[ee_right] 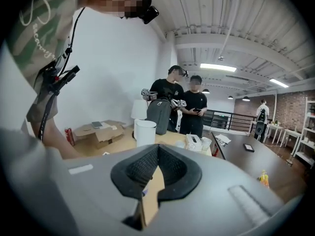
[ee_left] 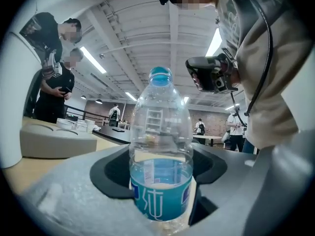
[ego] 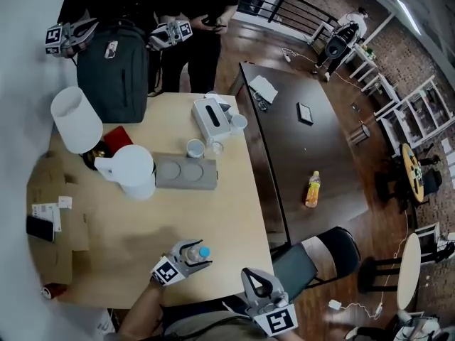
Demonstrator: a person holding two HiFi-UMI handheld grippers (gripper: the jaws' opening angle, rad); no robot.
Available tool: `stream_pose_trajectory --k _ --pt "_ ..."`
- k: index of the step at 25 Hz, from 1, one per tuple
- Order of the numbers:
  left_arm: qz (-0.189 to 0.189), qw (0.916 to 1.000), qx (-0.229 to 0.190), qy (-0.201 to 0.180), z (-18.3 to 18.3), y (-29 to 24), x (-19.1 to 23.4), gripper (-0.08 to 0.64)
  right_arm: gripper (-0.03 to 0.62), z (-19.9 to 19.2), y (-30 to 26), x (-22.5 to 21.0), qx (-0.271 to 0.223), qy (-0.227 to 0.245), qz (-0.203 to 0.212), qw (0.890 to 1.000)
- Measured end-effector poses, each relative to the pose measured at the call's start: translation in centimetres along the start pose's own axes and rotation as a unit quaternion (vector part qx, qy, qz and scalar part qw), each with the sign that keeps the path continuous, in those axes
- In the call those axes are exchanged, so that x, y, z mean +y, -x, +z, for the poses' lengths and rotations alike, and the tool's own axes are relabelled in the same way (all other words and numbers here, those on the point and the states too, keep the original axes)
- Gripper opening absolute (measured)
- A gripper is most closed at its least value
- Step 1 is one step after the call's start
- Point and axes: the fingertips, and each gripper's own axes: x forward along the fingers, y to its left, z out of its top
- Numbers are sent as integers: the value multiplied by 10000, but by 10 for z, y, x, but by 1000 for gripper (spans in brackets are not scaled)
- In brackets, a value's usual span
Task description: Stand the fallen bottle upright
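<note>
A clear plastic bottle (ee_left: 160, 132) with a blue cap and blue label stands upright between the jaws of my left gripper (ee_left: 161, 188), which is shut on its lower body. In the head view the bottle (ego: 204, 251) and left gripper (ego: 193, 256) are at the near edge of the tan table (ego: 213, 212). My right gripper (ego: 258, 284) hangs just off the table's near right corner. Its jaws are shut with nothing held. In the right gripper view the right gripper's (ee_right: 157, 150) pads meet at the tips.
A white jug (ego: 129, 169), grey tray (ego: 186, 173), cups, tissue box (ego: 210, 116), white lamp (ego: 75, 119) and dark backpack (ego: 114, 69) fill the table's far half. Two people stand behind it. A dark table (ego: 306, 141) with an orange bottle (ego: 312, 189) and a chair (ego: 320, 258) are on the right.
</note>
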Motion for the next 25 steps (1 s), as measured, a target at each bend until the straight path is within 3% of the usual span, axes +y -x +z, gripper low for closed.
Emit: stream_pose_trajectory --k 3,6,10,16,20,21,22,23,25 --pt "-311 9980 406 -371 -22 3 -18 347 5 -2 -5 13 69 30 90 9999" --pt "-255 9976 564 -319 -37 15 -22 347 5 1 -9 27 55 -51 196 9998" --pt "11 9993 274 -252 -13 32 -11 347 5 4 -12 38 48 -77 263 9996" --pt "-85 9964 537 -657 4 63 -26 348 5 8 -11 44 -58 -194 234 9995" --pt "85 9978 106 -654 70 95 -35 339 5 17 -11 52 -225 -277 209 9991" --pt "209 9972 6 -715 95 106 -37 321 5 17 -10 54 -232 -341 172 9990" --pt "394 9956 -68 -847 122 116 -38 236 5 16 -8 54 -233 -371 118 9990" --pt "595 9932 -168 -988 148 125 -40 38 6 14 -7 54 -238 -390 57 9989" --pt "836 9898 -518 -1030 198 137 -49 2 5 11 -6 54 -292 -520 -24 9982"
